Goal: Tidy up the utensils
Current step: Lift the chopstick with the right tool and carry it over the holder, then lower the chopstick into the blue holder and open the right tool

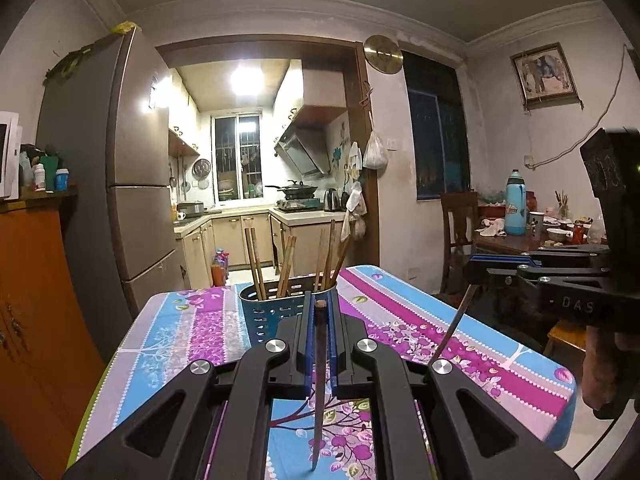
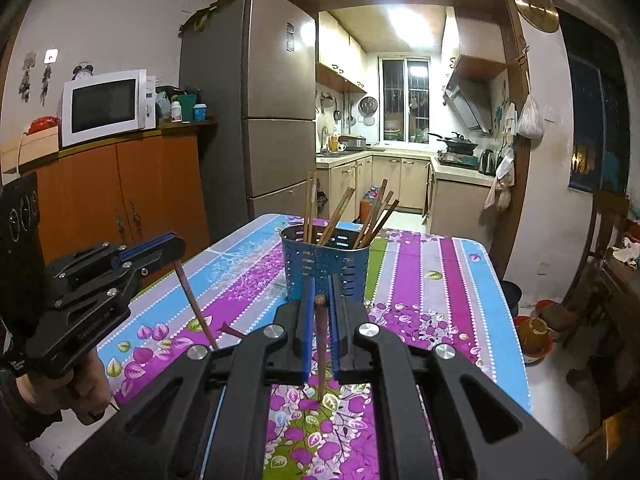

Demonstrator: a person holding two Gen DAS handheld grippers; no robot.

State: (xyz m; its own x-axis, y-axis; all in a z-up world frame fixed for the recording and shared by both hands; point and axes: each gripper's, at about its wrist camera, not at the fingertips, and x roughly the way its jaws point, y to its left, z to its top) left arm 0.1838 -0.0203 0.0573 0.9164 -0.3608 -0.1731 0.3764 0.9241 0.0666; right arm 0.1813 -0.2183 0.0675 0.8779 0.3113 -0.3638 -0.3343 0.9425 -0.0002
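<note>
Both grippers clamped tight, each pinching one dark wooden chopstick near its top end, tip hanging down over the table: left gripper [image 1: 319, 316] holds the left-hand chopstick [image 1: 319, 392], right gripper [image 2: 320, 312] holds the right-hand chopstick [image 2: 321, 360]; each also shows from the other's camera, at the frame edge. Target is the blue perforated utensil holder [image 1: 276, 312], standing on the floral tablecloth [image 1: 188, 332] just beyond both grippers, toward the far middle of the table, already carrying several lighter bamboo chopsticks [image 1: 286, 264] leaning outward. Step in hand looks like carrying both sticks up and over to the holder. To do it well: bring each tip clear above the rim before moving in, aim for a gap between the leaning sticks, keep the stick near vertical, lower until the tip is well inside, then let go; go one hand at a time so the grippers don't bump at the narrow mouth. Holder looks like thin metal or plastic with slotted walls, oval, light, could tip if nudged sideways. Held sticks slim, tapered, smooth dark wood, may swivel in the pads. Cloth glossy, wipe-clean, purple and blue stripes
</note>
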